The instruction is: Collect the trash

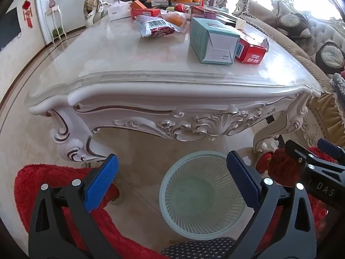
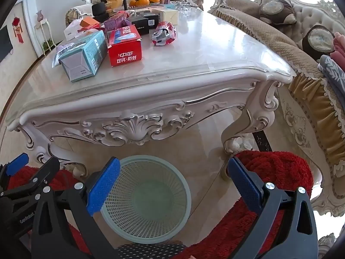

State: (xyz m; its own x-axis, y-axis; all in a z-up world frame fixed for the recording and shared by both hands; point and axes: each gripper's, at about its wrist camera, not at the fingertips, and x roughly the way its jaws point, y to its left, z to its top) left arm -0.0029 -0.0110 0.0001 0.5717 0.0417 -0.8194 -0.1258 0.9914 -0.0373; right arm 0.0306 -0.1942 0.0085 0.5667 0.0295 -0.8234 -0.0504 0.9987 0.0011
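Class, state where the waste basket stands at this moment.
In both wrist views the waste basket stands on the floor before the table, between the open claws, beside the red rug.

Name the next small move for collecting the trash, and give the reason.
Probably reach the right gripper forward and up to the red box near the table edge: both grippers are open and hold nothing, and the basket below looks empty.

Right tongs (image 2: pixel 173 185) gape above basket (image 2: pixel 185 196).
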